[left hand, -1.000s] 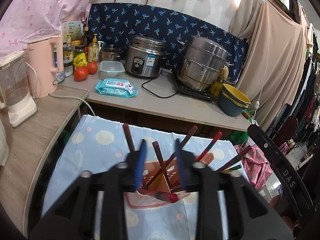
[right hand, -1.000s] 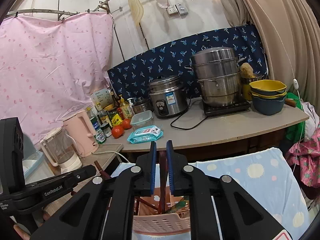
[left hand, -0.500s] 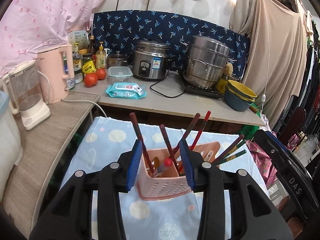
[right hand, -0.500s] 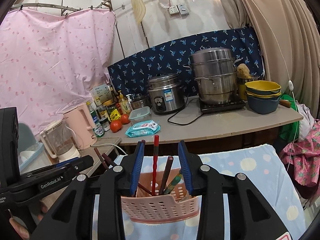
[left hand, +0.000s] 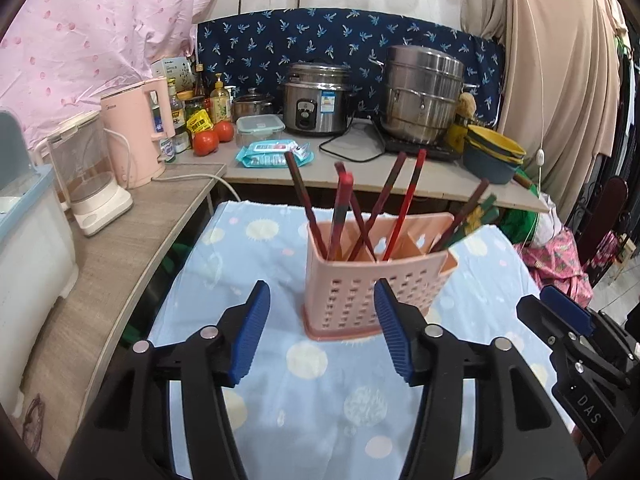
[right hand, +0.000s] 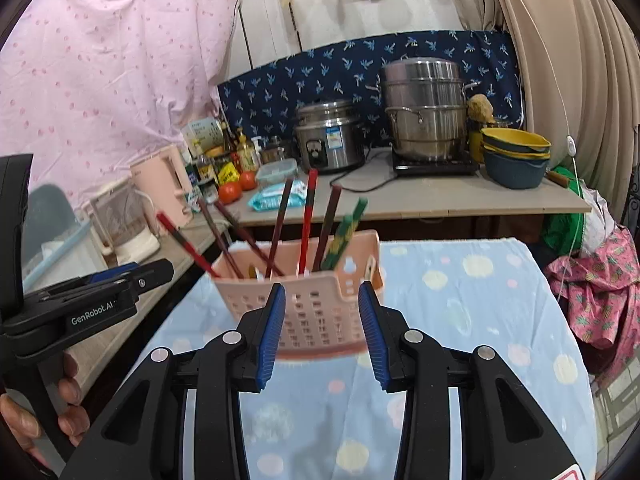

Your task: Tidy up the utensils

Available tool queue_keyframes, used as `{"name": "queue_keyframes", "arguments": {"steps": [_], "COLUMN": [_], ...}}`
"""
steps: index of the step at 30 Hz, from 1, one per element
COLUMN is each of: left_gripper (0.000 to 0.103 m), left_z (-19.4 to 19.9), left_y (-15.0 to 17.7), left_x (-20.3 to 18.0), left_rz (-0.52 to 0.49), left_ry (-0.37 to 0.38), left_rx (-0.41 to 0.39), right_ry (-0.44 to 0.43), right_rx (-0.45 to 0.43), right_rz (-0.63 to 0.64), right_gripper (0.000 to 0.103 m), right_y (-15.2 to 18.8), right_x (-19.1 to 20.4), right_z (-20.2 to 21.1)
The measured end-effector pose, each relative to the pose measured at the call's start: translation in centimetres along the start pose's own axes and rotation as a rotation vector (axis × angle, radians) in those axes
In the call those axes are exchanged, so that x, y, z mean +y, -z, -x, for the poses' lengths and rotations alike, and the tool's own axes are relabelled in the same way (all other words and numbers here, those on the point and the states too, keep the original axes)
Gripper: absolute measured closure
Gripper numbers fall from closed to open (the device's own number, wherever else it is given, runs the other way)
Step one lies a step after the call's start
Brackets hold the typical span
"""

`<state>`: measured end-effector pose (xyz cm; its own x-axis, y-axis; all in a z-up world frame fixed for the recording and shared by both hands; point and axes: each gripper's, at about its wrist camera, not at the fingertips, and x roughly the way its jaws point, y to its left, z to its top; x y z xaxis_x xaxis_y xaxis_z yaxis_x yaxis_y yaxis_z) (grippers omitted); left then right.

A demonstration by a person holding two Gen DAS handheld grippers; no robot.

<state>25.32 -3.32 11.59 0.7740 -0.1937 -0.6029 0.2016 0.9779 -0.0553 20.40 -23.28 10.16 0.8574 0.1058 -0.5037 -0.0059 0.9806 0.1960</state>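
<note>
Pink perforated utensil caddy (left hand: 362, 280) upright on the blue dotted cloth (left hand: 256, 248) covering the surface, loaded with chopsticks. Dark red and brown chopsticks (left hand: 348, 208) fanned out of the left compartment, leaning in several directions; green-tipped pair (left hand: 478, 216) angled out of the right end. Left gripper (left hand: 322, 336) low over the cloth, just in front of the caddy, jaws released and wide, nothing between the blue pads (left hand: 250, 334). Right gripper (right hand: 322, 332) facing the caddy's slotted wall from its own side, jaws likewise spread and empty, pads framing the lower part of the wall without visible contact. Same caddy (right hand: 308, 304) in the right wrist view, with a bright red chopstick (right hand: 306, 220) standing near vertical at centre. Behind, on the grey counter (left hand: 360, 172): rice cooker (left hand: 318, 100), stacked steel steamer pot (left hand: 422, 96), two tomatoes (left hand: 212, 138), wet-wipe pack (left hand: 272, 152), pink kettle (left hand: 138, 132), stacked yellow and blue bowls (left hand: 494, 152).
</note>
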Motion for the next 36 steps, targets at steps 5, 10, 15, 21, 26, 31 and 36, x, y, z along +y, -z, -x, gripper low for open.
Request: {"name": "queue_keyframes", "arguments": {"steps": [5, 10, 15, 21, 26, 31, 36], "left_gripper": [0.047, 0.046, 0.046, 0.041, 0.037, 0.035, 0.031], "left_z": [0.6, 0.8, 0.8, 1.1, 1.7, 2.3, 2.9], "left_y": [2.0, 3.6, 5.2, 7.0, 8.4, 9.4, 10.1], "left_x": [0.3, 0.4, 1.1, 2.0, 2.3, 2.4, 2.3], "left_rz": [0.003, 0.011, 0.031, 0.056, 0.05, 0.047, 0.047], "left_ry": [-0.013, -0.027, -0.034, -0.051, -0.079, -0.097, -0.104], "left_rx": [0.031, 0.059, 0.089, 0.121, 0.126, 0.131, 0.134], "right_ry": [0.032, 0.052, 0.058, 0.084, 0.104, 0.125, 0.141], "right_rx": [0.051, 0.091, 0.122, 0.142, 0.155, 0.164, 0.16], "right_rz": [0.016, 0.012, -0.002, -0.021, -0.047, -0.06, -0.063], "right_gripper": [0.059, 0.059, 0.059, 0.059, 0.058, 0.058, 0.05], "right_y": [2.1, 3.8, 5.0, 6.4, 7.6, 8.5, 9.2], "right_x": [0.4, 0.5, 0.3, -0.2, -0.9, -1.4, -1.6], "right_z": [1.1, 1.7, 2.1, 2.8, 3.6, 4.2, 5.3]}}
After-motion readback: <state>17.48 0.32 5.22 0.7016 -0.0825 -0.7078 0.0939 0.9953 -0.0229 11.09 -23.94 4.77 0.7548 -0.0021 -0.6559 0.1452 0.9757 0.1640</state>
